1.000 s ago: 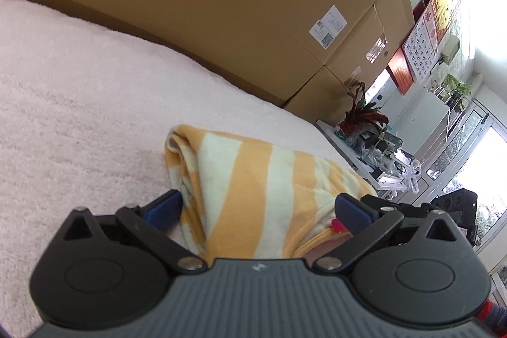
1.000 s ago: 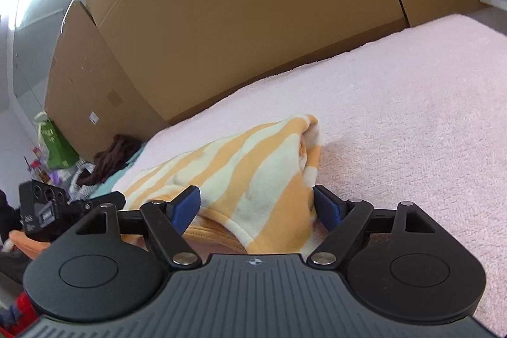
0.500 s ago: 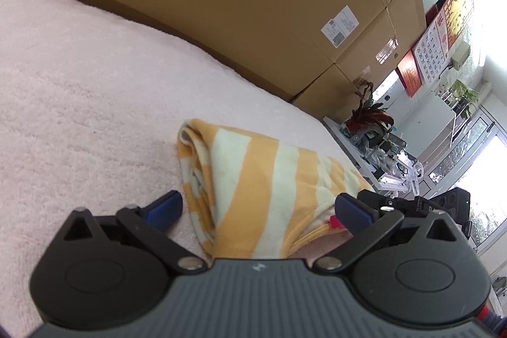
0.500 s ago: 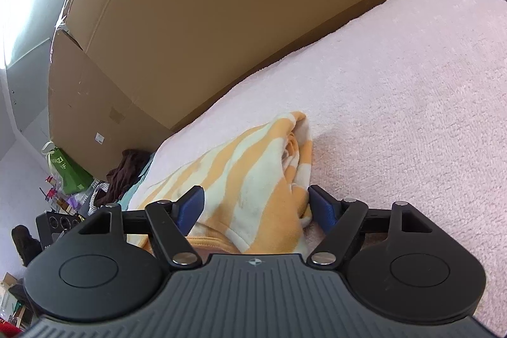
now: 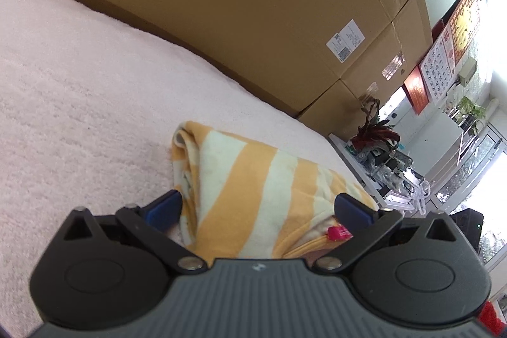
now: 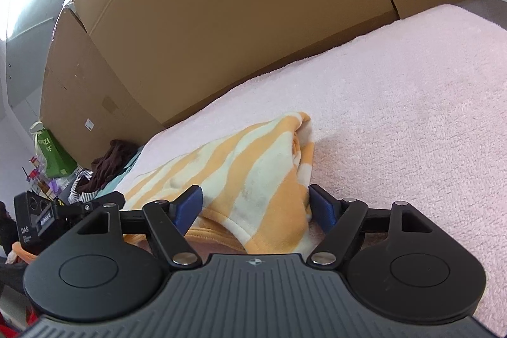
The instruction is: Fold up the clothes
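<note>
- The striped garment [image 5: 253, 189], orange and cream, lies folded into a compact bundle on the pale pink fleecy cover [image 5: 79, 103]; in the left wrist view its stacked folded edges face left, and its near end reaches down to the tool body.
- In that same view the left gripper [image 5: 258, 206] has its jaws wide apart, one blue pad [image 5: 163, 206] just beside the bundle's left edge and the other at its right side, so the garment sits between them without being pinched.
- A small red tag [image 5: 337, 232] shows at the garment's near right corner, close to the right pad.
- Behind the cover stand large cardboard boxes [image 5: 221, 5], one bearing a white label [image 5: 347, 41]; to the right are a wall calendar [image 5: 440, 59] and a red-leaved plant [image 5: 375, 132] on a cluttered shelf.
- In the right wrist view the striped garment [image 6: 247, 170] again lies on the fleecy cover [image 6: 396, 116], its bunched folded end pointing up and right.
- The right gripper [image 6: 256, 206] is also spread open, its blue pads [image 6: 188, 205] flanking the near end of the bundle; the right one is touching or nearly touching the cloth.
- At the left of this view the other tool's black frame [image 6: 63, 208] is at the garment's far end, with dark clothes [image 6: 111, 160] and a green bag [image 6: 54, 157] beyond it, and cardboard boxes [image 6: 221, 21] behind.
</note>
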`<action>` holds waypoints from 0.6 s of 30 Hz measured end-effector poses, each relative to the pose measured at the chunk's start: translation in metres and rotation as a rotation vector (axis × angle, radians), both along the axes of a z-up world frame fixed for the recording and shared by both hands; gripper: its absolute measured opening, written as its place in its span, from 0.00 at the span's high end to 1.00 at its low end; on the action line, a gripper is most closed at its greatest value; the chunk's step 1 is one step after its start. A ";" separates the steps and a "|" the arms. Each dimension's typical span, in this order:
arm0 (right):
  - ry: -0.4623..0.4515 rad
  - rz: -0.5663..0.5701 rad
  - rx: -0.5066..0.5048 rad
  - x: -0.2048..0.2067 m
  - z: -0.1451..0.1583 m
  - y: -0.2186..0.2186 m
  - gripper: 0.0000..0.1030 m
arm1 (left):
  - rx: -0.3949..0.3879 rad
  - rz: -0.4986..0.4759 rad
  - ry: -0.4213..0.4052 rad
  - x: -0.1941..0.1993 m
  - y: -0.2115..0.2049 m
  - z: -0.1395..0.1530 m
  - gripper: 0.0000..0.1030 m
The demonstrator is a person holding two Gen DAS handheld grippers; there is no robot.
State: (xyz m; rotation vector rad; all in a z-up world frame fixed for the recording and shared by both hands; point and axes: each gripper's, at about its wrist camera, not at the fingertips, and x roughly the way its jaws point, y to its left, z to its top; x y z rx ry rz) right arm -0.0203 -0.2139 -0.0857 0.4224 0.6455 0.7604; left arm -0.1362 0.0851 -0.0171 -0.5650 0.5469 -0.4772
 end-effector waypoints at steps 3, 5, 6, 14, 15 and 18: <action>0.024 -0.015 0.024 0.003 -0.001 -0.002 0.27 | -0.012 -0.030 -0.004 -0.001 0.004 -0.001 0.01; 0.014 -0.010 0.010 0.003 0.000 -0.001 0.28 | -0.027 -0.022 0.005 -0.001 0.004 0.000 0.01; 0.012 -0.011 0.005 0.003 0.000 0.000 0.28 | -0.031 -0.018 0.011 0.001 0.004 0.000 0.01; -0.001 -0.039 -0.003 0.000 -0.002 0.000 0.42 | 0.013 0.056 -0.009 -0.005 -0.002 -0.003 0.28; 0.001 -0.041 0.006 0.000 -0.003 -0.001 0.43 | 0.016 0.056 -0.008 -0.005 -0.001 -0.003 0.36; -0.002 -0.037 0.035 -0.002 -0.008 -0.005 0.49 | 0.027 0.055 -0.006 -0.006 0.002 -0.002 0.47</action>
